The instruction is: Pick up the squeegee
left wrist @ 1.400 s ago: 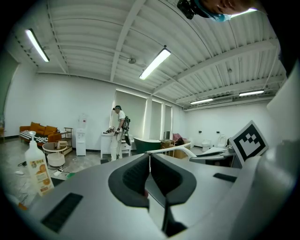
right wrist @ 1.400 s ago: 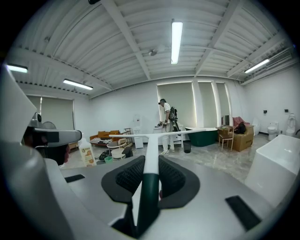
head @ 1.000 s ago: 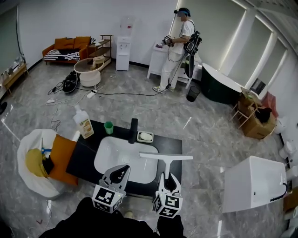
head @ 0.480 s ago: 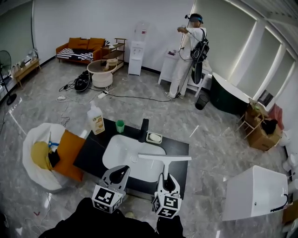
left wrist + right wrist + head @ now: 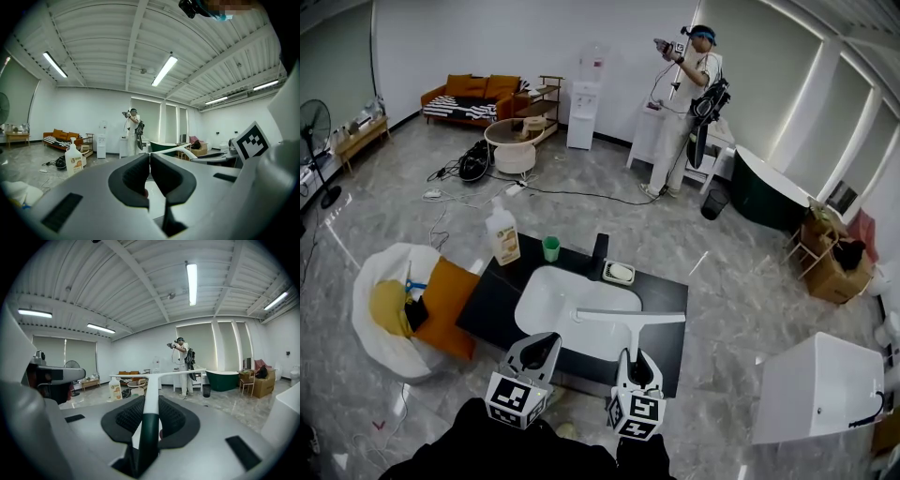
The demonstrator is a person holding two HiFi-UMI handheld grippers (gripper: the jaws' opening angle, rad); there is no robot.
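The squeegee has a white T-shaped head and a handle that turns dark green lower down. My right gripper is shut on its handle, and the blade runs level across the top, held above the white sink basin. In the right gripper view the pads press the handle from both sides. My left gripper hovers to the left over the near edge of the dark counter. Its pads meet with nothing between them.
On the counter stand a soap bottle, a green cup, a black tap and a soap dish. A white beanbag with orange cushion lies at left, a white box at right. A person stands far back.
The counter and sink have slid right and slightly up in the head view as my head shifted. Both grippers keep their place in the picture, and the squeegee stays gripped.
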